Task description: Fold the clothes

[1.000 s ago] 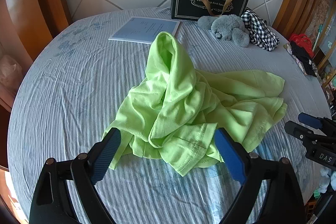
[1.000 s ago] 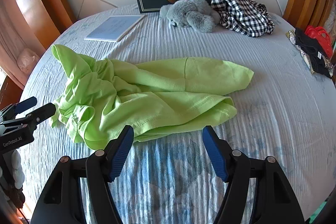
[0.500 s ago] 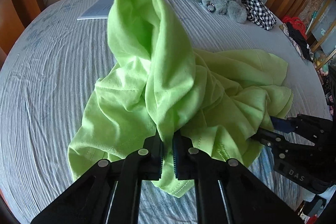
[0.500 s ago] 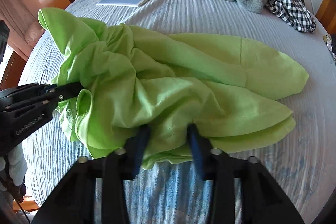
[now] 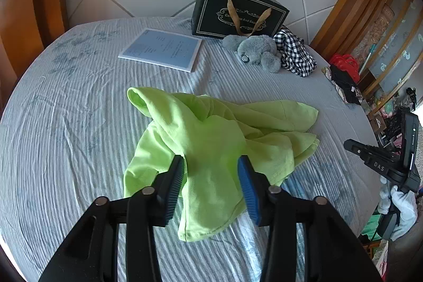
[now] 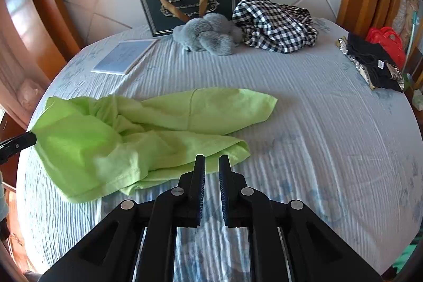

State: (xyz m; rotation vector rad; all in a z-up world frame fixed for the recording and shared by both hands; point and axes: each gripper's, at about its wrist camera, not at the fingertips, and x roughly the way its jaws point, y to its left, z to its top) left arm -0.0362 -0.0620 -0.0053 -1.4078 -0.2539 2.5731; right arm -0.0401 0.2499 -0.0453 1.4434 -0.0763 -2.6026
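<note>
Left wrist: crumpled green shirt (image 5: 211, 149)

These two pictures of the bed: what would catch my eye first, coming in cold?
A crumpled lime-green T-shirt lies mid-bed on the pale blue striped sheet. The left gripper straddles its near fold, jaws opening. The right gripper, jaws closing on nothing, hovers at its hem. At the bed's far edge sit a dark gift bag and a grey plush toy.

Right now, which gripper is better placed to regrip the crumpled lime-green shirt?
Probably left gripper: opening jaws straddle the crumpled lime-green shirt. Right gripper, closing, nearly shut, nothing between.
</note>
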